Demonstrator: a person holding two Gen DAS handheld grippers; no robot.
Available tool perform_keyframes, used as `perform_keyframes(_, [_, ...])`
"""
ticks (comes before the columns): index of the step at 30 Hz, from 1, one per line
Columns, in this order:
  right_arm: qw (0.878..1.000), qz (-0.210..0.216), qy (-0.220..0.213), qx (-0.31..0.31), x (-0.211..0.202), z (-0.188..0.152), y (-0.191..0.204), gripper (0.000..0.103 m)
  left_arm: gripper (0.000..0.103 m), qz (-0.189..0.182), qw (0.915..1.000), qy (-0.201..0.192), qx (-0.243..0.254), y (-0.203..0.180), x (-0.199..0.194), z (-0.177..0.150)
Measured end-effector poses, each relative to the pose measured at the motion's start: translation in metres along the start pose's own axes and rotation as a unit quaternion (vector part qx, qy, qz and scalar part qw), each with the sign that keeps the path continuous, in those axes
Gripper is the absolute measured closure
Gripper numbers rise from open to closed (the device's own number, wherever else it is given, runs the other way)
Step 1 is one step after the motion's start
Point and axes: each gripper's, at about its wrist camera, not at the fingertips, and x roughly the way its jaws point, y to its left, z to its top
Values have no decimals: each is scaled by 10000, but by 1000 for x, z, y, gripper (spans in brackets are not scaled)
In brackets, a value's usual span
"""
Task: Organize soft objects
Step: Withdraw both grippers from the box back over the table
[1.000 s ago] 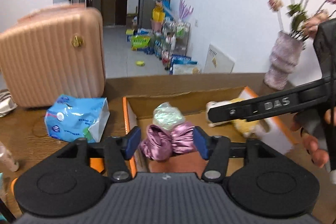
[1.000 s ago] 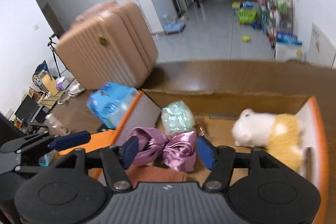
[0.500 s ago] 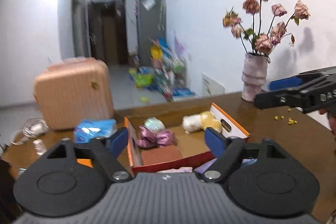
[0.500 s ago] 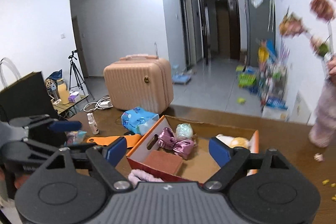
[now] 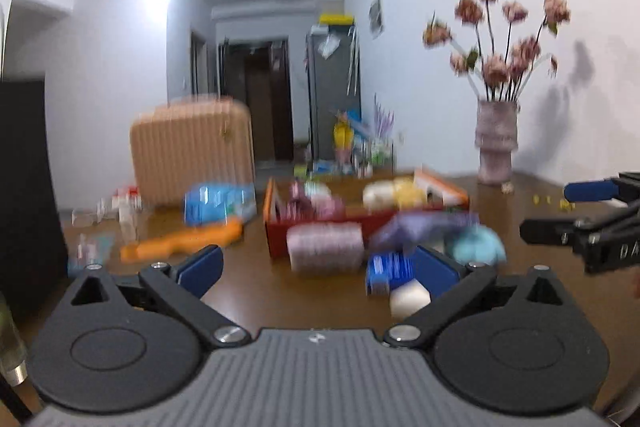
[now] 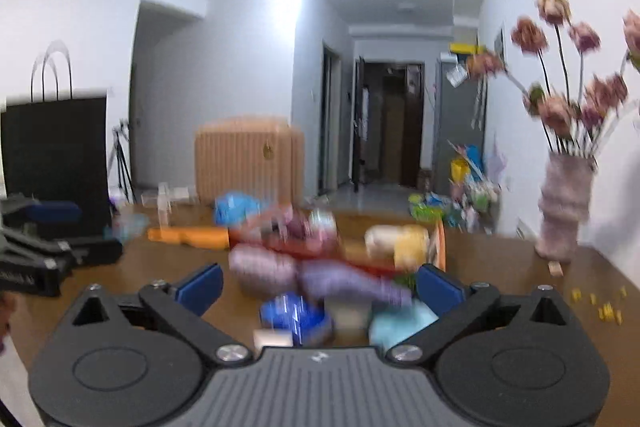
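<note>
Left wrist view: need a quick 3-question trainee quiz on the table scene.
1. True or false: the left claw grips the pinkish roll.
2. Where does the white-and-yellow plush toy lie? A in the orange-edged box; B on a chair; C on the floor.
3. Fill in: seen from here, the vase of flowers stands to the ___ of the box.

Key: 1 false; its jaws have just been opening and hold nothing. 2 A. 3 right.
</note>
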Motion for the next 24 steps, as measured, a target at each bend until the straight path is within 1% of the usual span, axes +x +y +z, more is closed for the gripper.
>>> perform_keyframes(1, [9999,-19,135,97,-1,-14,-1,0,0,-18,9999,120,-71,-1,1,-7])
perform_keyframes(3, [9986,114,354,372,3,-32,-7,0,0,-68,9992,362,-151,-2,3,-19])
perform_keyframes(5, [9969,115,569,539,11,-40,-14,0,0,-148,9989,449,-34,-7,8,-24])
perform_keyframes(8, [9971,-2,530,548,18,-46,-21,0,0,-181,9988,456,46,-14,23,-23])
perform_keyframes(10, [9966,98,423,700,22,-47,-27,0,0,-273,9982,522,-54,-16,35,-20])
perform_keyframes(13, [9936,267,363,1036,39,-49,-33,0,0,-284,9980,566,-89,-18,57,-16])
perform_keyframes(14, [9919,271,487,1138,47,-50,-34,0,0,-290,9979,581,-77,-18,64,-16])
perform_keyframes(16, [9912,345,809,988,63,-47,-31,0,0,-261,9975,650,-99,-14,80,-16])
perform_keyframes(17, [9920,436,853,820,70,-46,-28,0,0,-252,9970,716,-138,-11,88,-15])
perform_keyframes(19, [9935,419,810,684,83,-42,-25,0,0,-357,9951,884,-261,-7,104,-14])
perform_keyframes(20, [9931,409,830,725,89,-40,-27,1,0,-470,9936,973,-321,-7,111,-14])
perform_keyframes(22, [9902,444,934,934,105,-36,-34,7,0,-671,9913,1079,-346,-11,122,-15])
perform_keyframes(24, [9875,369,1023,1139,121,-34,-44,15,0,-864,9894,1135,-259,-21,132,-16])
